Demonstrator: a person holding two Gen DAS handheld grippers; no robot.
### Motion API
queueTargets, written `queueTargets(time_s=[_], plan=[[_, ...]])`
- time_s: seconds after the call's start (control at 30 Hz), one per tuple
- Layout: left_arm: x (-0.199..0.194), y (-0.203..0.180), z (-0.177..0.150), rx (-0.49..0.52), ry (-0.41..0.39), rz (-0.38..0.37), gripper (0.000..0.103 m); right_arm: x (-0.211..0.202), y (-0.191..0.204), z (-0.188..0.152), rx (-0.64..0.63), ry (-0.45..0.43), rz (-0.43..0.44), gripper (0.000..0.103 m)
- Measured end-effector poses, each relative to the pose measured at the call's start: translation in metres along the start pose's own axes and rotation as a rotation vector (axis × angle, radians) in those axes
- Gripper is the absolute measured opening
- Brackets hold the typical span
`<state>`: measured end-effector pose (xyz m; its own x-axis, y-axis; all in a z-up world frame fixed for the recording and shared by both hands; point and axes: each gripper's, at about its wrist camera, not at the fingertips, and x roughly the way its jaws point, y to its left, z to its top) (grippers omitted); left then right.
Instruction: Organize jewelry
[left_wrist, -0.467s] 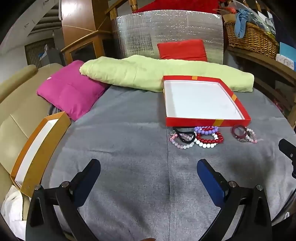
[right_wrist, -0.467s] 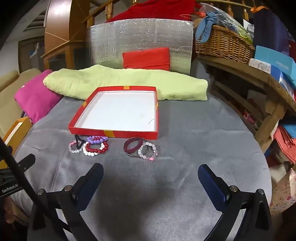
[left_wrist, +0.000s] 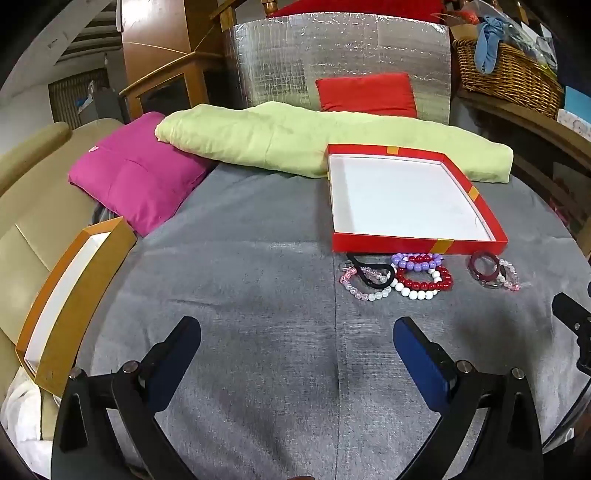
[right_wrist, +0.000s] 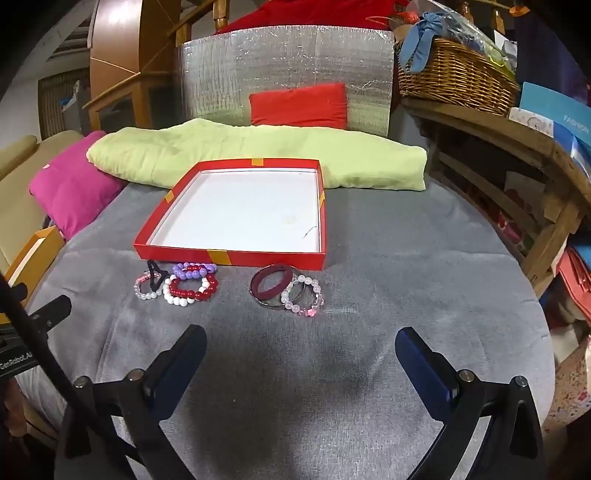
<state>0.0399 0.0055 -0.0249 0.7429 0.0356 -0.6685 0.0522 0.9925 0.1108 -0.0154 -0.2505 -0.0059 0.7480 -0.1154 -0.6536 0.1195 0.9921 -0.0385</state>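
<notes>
A grey cloth surface (right_wrist: 369, 258) is covered at its far edge by a light green blanket (right_wrist: 258, 155). A shallow red box (right_wrist: 229, 254) with a white floor is set near the middle. Two clusters of jewelry are laid just in front of its near wall: beaded bracelets (right_wrist: 188, 286) and a black loop (right_wrist: 154, 278) to the left, a dark red bangle (right_wrist: 271, 284) overlapping a pink bead bracelet (right_wrist: 304, 297) to the right. The left gripper (left_wrist: 295, 343) and the right gripper (right_wrist: 301, 349) are held released above the cloth, nothing grasped, well short of the jewelry.
</notes>
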Motion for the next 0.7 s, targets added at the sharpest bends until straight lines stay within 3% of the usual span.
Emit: queueTargets(time_s=[0.7], plan=[[0.004,0.0009,-0.0018,-0.008,0.006,0.011,0.103,0.0027,0.0004,0.0005,0.007,0.013,0.025,0.103]])
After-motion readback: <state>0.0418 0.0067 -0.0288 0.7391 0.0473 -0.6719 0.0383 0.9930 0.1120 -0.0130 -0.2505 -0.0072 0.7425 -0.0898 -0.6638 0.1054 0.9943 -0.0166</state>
